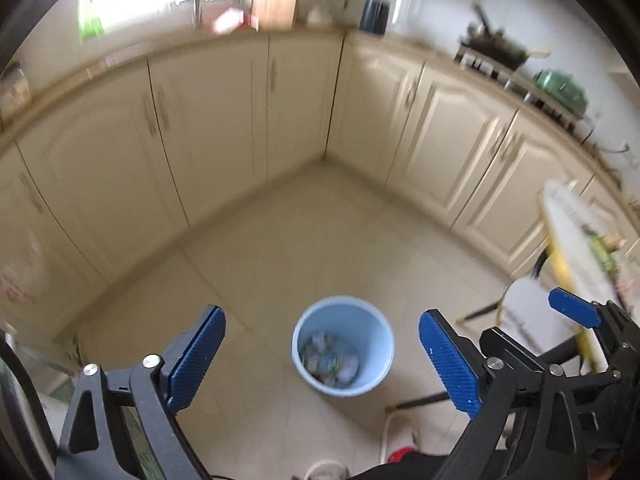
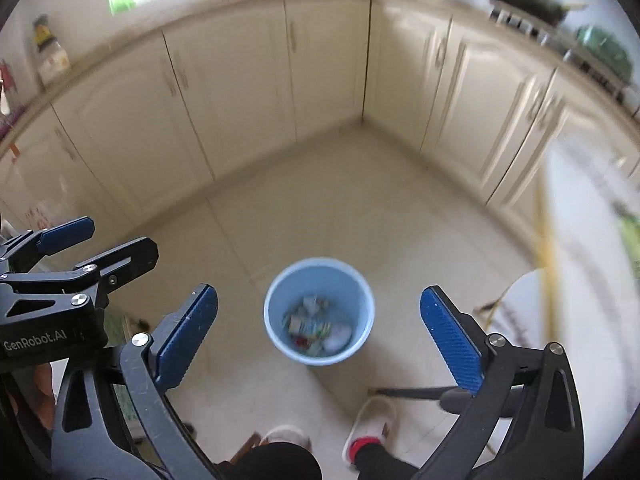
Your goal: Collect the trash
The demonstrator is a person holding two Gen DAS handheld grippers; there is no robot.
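A light blue bin (image 1: 343,346) stands on the tiled floor well below both grippers, with several crumpled wrappers and papers (image 1: 330,362) inside. My left gripper (image 1: 322,360) is open, its blue pads wide apart and nothing between them. The right gripper (image 2: 319,340) is open too, high over the same bin (image 2: 319,311) with trash (image 2: 316,328) at its bottom. The right gripper's blue fingertip (image 1: 574,307) shows at the right edge of the left wrist view; the left gripper (image 2: 66,236) shows at the left edge of the right wrist view.
Cream kitchen cabinets (image 1: 224,128) wrap around the floor corner behind the bin. A white table with a yellow edge (image 1: 576,240) and dark chair legs (image 1: 424,399) stand at the right. The person's slippered feet (image 2: 370,424) are just in front of the bin.
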